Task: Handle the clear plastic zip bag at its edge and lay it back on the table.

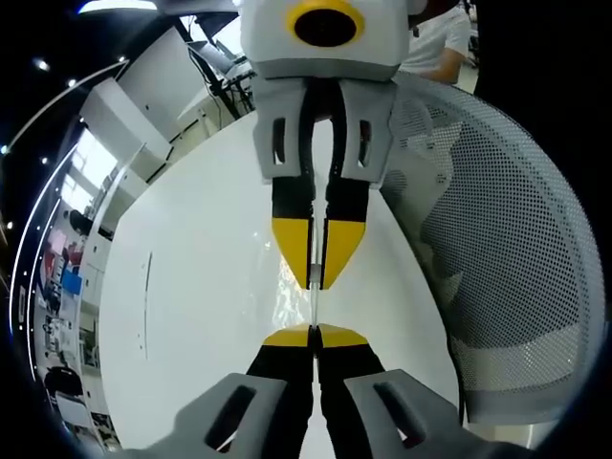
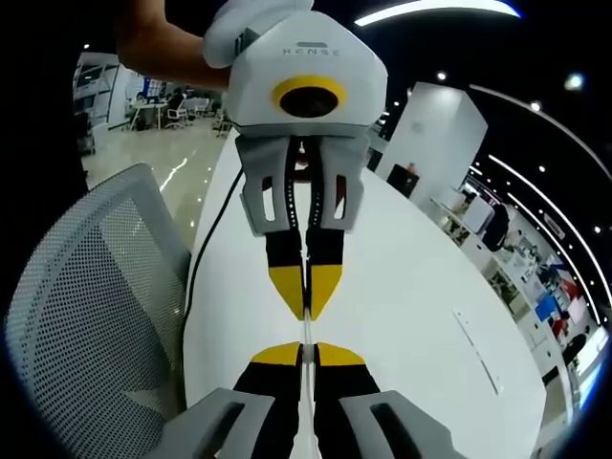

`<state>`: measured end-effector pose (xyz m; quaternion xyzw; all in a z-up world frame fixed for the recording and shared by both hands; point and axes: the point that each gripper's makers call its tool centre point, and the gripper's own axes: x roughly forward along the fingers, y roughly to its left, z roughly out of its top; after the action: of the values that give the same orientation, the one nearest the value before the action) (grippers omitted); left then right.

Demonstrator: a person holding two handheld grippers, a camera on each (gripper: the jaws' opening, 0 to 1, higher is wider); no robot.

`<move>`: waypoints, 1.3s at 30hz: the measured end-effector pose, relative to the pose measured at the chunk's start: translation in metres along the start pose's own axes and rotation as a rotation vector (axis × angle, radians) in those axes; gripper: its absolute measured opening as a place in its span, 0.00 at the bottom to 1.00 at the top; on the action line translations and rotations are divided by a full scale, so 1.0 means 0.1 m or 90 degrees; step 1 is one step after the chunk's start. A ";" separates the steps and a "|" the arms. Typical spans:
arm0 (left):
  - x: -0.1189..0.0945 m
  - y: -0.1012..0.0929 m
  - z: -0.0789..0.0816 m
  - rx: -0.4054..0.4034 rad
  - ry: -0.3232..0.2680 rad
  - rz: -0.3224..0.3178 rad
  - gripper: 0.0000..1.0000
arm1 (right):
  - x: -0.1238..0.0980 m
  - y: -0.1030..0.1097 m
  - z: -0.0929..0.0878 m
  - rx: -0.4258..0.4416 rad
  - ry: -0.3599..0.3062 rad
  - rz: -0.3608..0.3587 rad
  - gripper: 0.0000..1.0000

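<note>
Above the white table [image 1: 191, 287], the left gripper [image 1: 314, 330] and right gripper [image 2: 304, 346] are each pinching an edge of the clear zip bag [image 1: 313, 304], holding it taut between them; laying down is probably left

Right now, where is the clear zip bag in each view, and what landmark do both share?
Left gripper view: clear zip bag edge-on at centre, between left hand-held gripper below and right hand-held gripper above.
Right gripper view: edge-on just below centre, between the same two.
Shared landmark: mesh chair, right side there, left side here.
</note>
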<state>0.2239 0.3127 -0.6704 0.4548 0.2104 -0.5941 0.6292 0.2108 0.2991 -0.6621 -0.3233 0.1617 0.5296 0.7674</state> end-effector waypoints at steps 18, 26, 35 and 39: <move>-0.03 0.03 -0.04 -0.006 0.006 0.003 0.00 | -0.04 -0.03 -0.05 0.008 0.004 -0.007 0.00; -0.04 0.05 -0.06 -0.011 0.007 0.007 0.00 | -0.07 -0.04 -0.08 0.013 0.005 -0.010 0.00; -0.04 0.06 -0.09 -0.014 0.011 0.007 0.00 | -0.10 -0.05 -0.13 0.018 0.009 -0.013 0.00; -0.06 0.07 -0.11 -0.017 0.014 0.010 0.00 | -0.13 -0.05 -0.16 0.021 0.012 -0.015 0.00</move>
<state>0.2323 0.3243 -0.6691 0.4545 0.2216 -0.5815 0.6373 0.2120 0.2782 -0.6647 -0.3176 0.1735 0.5150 0.7771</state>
